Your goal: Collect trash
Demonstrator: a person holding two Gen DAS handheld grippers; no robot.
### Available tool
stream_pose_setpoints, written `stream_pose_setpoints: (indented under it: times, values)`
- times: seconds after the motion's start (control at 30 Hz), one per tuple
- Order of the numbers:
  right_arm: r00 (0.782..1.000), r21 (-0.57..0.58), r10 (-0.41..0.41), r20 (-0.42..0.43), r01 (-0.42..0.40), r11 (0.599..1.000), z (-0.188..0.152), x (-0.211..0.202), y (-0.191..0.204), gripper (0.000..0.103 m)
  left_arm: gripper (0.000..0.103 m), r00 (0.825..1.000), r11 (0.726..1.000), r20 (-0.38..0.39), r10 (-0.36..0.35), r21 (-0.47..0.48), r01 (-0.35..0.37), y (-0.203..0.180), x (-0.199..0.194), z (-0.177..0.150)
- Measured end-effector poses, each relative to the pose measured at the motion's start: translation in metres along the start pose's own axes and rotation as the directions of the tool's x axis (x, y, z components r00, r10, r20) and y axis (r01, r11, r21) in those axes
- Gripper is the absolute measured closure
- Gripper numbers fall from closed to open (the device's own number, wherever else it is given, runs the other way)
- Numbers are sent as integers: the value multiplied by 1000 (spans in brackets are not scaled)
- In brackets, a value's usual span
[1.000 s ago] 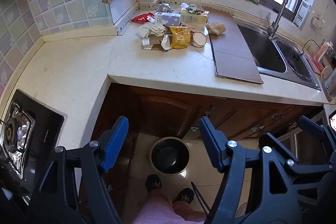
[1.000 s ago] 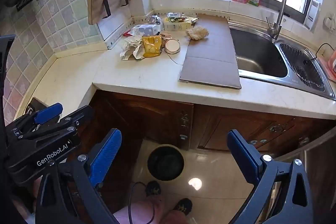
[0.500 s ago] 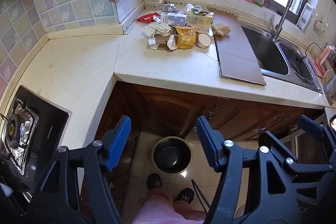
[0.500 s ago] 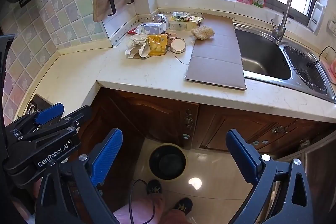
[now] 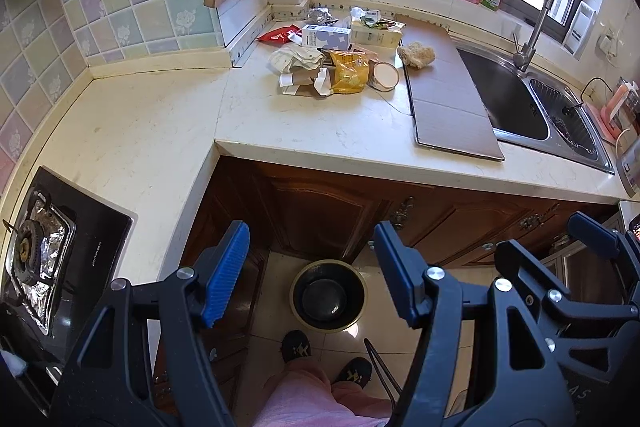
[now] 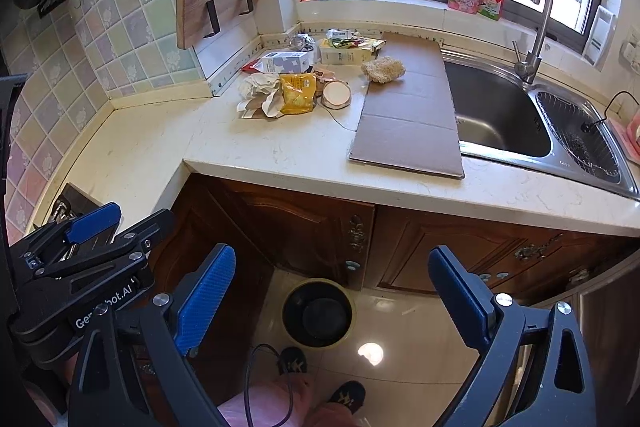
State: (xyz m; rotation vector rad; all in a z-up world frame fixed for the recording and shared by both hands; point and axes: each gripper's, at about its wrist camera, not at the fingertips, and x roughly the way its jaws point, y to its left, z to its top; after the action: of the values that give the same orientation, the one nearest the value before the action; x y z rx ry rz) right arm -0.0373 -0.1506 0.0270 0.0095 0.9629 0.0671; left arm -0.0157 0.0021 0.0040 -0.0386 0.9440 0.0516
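A: Where is the trash?

B: Heaped on the desk [image 5: 304, 123] near the back corner — a yellow snack bag [image 5: 350, 74], crumpled paper [image 5: 294, 61] to its left, a white carton [image 5: 326, 35] behind them, a red wrapper [image 5: 278, 35] by the wall and a round white lid [image 5: 386, 75] on the bag's right. From the right wrist camera the same yellow snack bag [image 6: 297, 91] lies just left of the round white lid [image 6: 337, 95].

A: And the tongs?

B: The left tongs [image 5: 312, 277] are spread wide and hold nothing; they hang in front of the cabinet doors, well short of the heap. The right tongs [image 6: 332, 291] are spread wide too — also empty, and low over the floor.

A: What sits below them?

B: A dark round bin [image 5: 328, 297] on the floor tiles, right against the wooden cabinet [image 5: 320, 211]. The person's two dark shoes are just in front of it.

A: Anything else on the desk?

B: A flat sheet of cardboard [image 5: 448, 95] lies beside the steel sink [image 5: 516, 107], with a tan scrub pad [image 5: 416, 54] on its far end. A gas hob [image 5: 44, 259] is at the left.
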Motion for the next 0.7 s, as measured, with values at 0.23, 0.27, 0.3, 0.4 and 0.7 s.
stream_pose_setpoints:
  times: [0.23,0.27,0.3,0.4,0.7]
  values:
    - [1000,16,-4,1,3,1000,-1,-5,-8,5,42,1000,1000,-5,-4,15,4,-5,-2,-2]
    - [1000,18,-3,0,3,1000,-2,-6,-8,5,42,1000,1000,-6,-4,16,5,-6,-2,-2]
    - [1000,19,-3,-1,3,1000,-2,-7,-9,5,42,1000,1000,-6,-5,16,5,-5,-2,-2]
    - [1000,20,-2,-1,2,1000,-2,-7,-10,5,42,1000,1000,-6,-5,16,5,-6,-2,-3]
    - [1000,19,-3,-1,3,1000,-2,-8,-12,6,42,1000,1000,-6,-6,23,6,-11,-4,-8]
